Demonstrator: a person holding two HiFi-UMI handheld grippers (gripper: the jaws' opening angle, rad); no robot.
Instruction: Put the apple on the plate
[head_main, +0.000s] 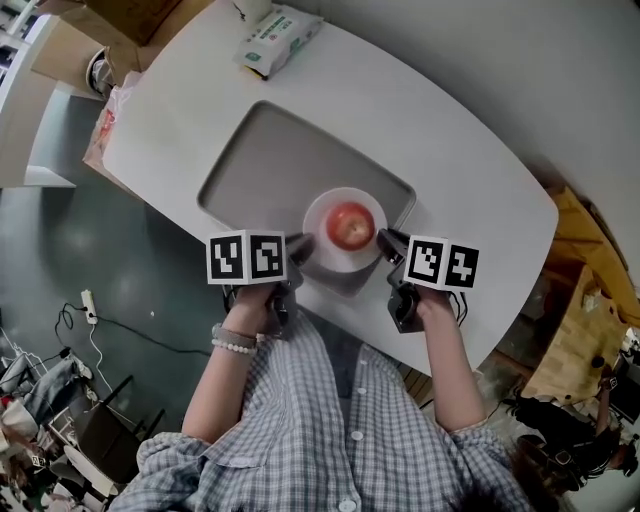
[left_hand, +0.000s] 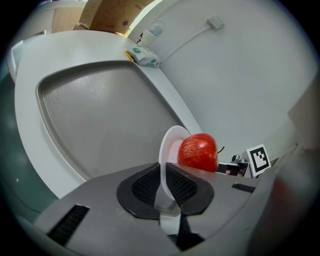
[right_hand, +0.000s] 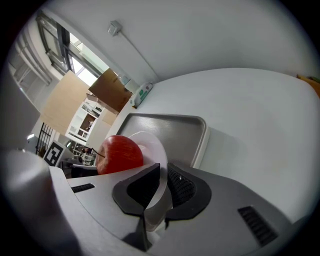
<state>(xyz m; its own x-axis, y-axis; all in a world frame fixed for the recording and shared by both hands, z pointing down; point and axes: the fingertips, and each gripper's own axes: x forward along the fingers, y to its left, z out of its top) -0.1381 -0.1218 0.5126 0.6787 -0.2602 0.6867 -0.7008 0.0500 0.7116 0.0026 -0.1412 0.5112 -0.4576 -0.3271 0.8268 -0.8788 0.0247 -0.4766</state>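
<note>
1. we hold the left gripper (left_hand: 163, 175) with its two black ribbed pads closed on the near rim of the white plate (left_hand: 167, 145). the thin rim runs straight between them, and both pads press on it.
2. the right gripper (right_hand: 163, 182) grips the same way: its jaws are pressed onto the opposite rim of the plate, with the edge pinched between the pads.
3. the apple (head_main: 350, 225), red with a short dark stem, sits on the plate about at its middle. it is between the two grippers and touches neither.
4. from the head view the plate lies over the near right corner of the grey tray (head_main: 260, 160), partly past the tray's near edge. a soft shadow falls under it on that edge. we cannot tell for sure whether the plate touches the tray.
5. the tray rests on the white oval table (head_main: 450, 150).
6. a tissue pack (head_main: 278, 38) in green and white wrap lies at the far end of the table, well apart from the tray.
7. each gripper carries its marker cube (head_main: 246, 257) facing up. our left wrist wears a beaded bracelet (head_main: 232, 342) above the checked shirt (head_main: 330, 440) sleeve.
</note>
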